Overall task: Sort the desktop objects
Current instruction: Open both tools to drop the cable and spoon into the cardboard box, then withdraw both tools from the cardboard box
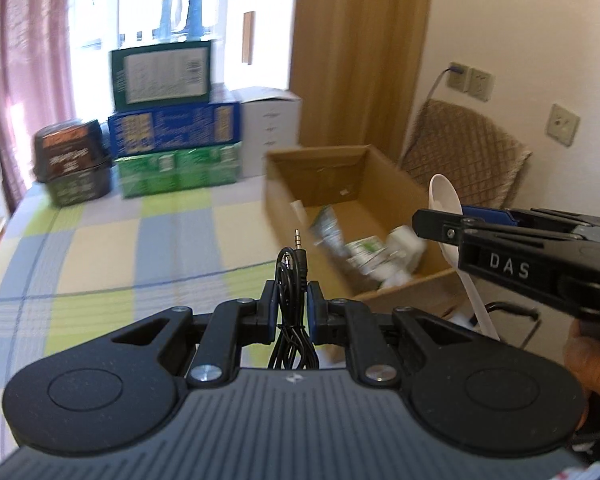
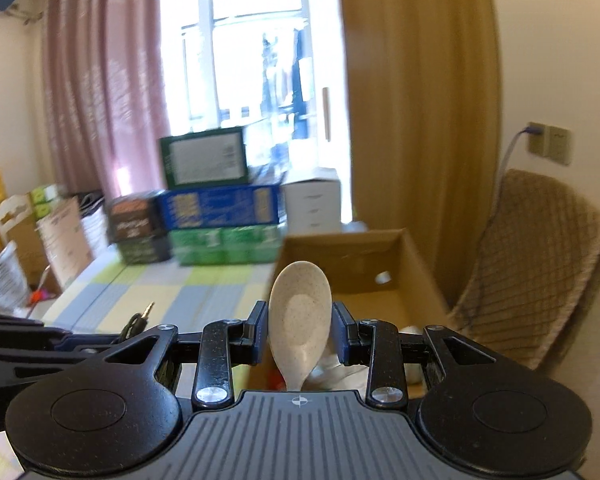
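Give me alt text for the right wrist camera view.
The right gripper holds a speckled beige spoon upright, bowl up, between its fingers. Beyond it sits an open cardboard box on a checked tablecloth, with stacked cartons before a bright window.

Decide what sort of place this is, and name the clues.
Probably a room in a home: curtains at a bright window, a checked tablecloth on the table, a cushioned chair, stacked boxes.

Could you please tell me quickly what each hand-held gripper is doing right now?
Left hand-held gripper: closed on a coiled black audio cable.
Right hand-held gripper: closed on a beige spoon.
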Action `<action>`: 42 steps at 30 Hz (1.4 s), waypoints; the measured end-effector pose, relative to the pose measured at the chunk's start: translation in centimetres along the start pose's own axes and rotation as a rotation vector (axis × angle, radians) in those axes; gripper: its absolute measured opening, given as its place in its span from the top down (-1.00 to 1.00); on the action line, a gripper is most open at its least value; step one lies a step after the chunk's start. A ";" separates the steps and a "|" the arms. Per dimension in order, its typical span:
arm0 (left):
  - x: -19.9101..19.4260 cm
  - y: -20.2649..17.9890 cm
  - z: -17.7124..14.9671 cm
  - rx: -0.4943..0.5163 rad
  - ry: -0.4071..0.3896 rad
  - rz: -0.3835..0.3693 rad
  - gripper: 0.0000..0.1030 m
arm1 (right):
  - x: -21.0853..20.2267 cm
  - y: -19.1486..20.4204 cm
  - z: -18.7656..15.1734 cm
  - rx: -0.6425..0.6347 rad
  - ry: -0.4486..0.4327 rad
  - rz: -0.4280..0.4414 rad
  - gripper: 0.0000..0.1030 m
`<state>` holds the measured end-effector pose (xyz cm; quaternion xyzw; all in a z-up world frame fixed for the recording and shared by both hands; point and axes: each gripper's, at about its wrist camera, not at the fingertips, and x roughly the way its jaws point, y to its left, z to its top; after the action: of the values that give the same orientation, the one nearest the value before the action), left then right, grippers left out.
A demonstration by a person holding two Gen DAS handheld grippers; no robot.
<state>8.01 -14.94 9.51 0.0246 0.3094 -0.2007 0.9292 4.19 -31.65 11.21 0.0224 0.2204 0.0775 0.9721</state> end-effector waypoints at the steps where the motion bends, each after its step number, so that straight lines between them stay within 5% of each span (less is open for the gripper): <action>1: 0.4 -0.6 0.5 0.002 -0.004 -0.013 0.79 | 0.1 -0.9 0.4 0.009 -0.001 -0.005 0.41; 19: 13.2 -5.3 6.6 -0.037 0.028 -0.143 0.78 | 10.7 -10.3 3.6 0.128 0.106 0.006 0.41; 21: 14.3 -5.2 6.4 -0.034 0.024 -0.134 0.56 | 11.7 -10.3 3.4 0.125 0.121 0.012 0.41; 22: 14.7 -5.1 6.3 -0.028 0.023 -0.125 0.28 | 12.1 -10.4 3.2 0.122 0.128 0.016 0.41; 28: 14.8 -3.9 5.5 -0.030 0.016 -0.099 0.23 | 13.5 -9.9 3.0 0.108 0.148 0.057 0.41; 30: 14.4 -3.3 5.2 -0.040 0.014 -0.086 0.22 | 13.3 -9.9 3.0 0.112 0.145 0.067 0.29; 32: 13.9 -2.9 4.9 -0.050 0.013 -0.072 0.05 | 12.7 -9.9 3.1 0.124 0.133 0.060 -0.11; 39: 11.2 -2.2 3.6 -0.068 0.003 -0.021 -0.45 | 8.2 -9.7 3.0 0.155 0.091 0.042 -0.43; 42: 9.6 -2.3 3.0 -0.067 -0.006 0.003 -0.76 | 5.5 -8.8 2.7 0.144 0.072 0.027 -0.76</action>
<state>15.81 -21.02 6.51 -0.0067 0.3133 -0.1887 0.9307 11.56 -39.52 10.63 0.0926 0.2600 0.0753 0.9582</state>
